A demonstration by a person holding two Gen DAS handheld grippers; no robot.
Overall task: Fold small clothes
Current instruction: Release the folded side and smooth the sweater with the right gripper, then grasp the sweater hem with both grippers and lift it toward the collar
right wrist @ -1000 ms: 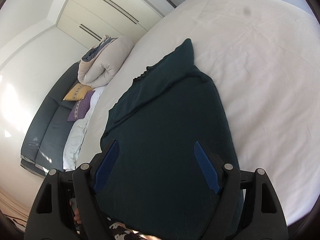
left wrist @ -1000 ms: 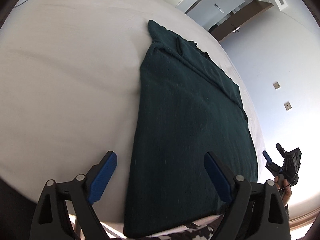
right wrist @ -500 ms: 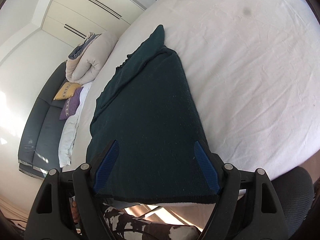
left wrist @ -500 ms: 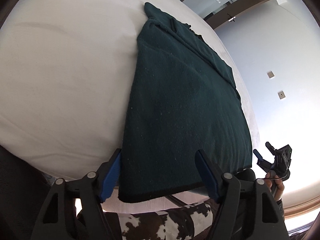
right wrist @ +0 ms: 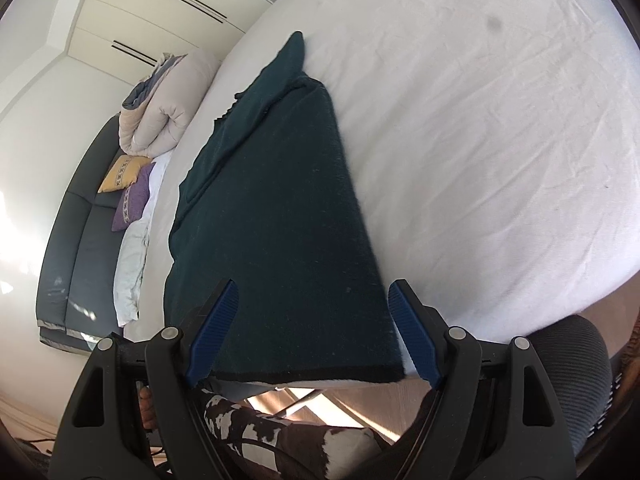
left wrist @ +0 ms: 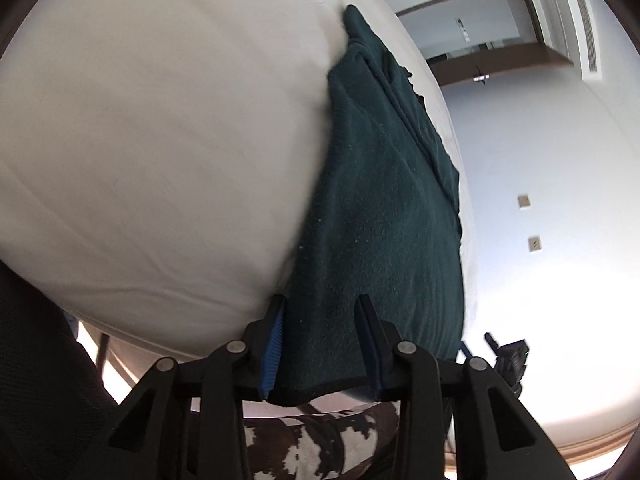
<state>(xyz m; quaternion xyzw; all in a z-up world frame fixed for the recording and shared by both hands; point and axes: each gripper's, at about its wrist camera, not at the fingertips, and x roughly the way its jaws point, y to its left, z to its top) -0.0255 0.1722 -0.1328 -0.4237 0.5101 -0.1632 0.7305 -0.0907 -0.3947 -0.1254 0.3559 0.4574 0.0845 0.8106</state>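
A dark green knitted garment [left wrist: 380,208] [right wrist: 280,208] lies flat on the white bed [left wrist: 160,140] [right wrist: 480,140], its black-edged hem at the near edge. My left gripper [left wrist: 322,320] sits low at the hem's left corner. Its jaws are closing with the cloth between the blue pads [left wrist: 274,340], and the cloth still lies flat, not pinched. My right gripper [right wrist: 314,296] stands open over the hem's right corner, with the hem between its fingers and the pads clear of the cloth. It also shows small in the left wrist view as the right gripper [left wrist: 476,342].
A dark sofa [right wrist: 76,248] with a yellow cushion [right wrist: 120,168] and a purple cushion [right wrist: 134,196] stands left of the bed, with a rolled duvet [right wrist: 168,108] above it. A grey chair back [right wrist: 572,360] is at the near right. The person's cow-patterned trousers [right wrist: 280,432] are below the hem.
Both grippers have come down and back to the garment's near hem. The left jaws have narrowed around the left corner and that view has rolled. The right jaws kept their width.
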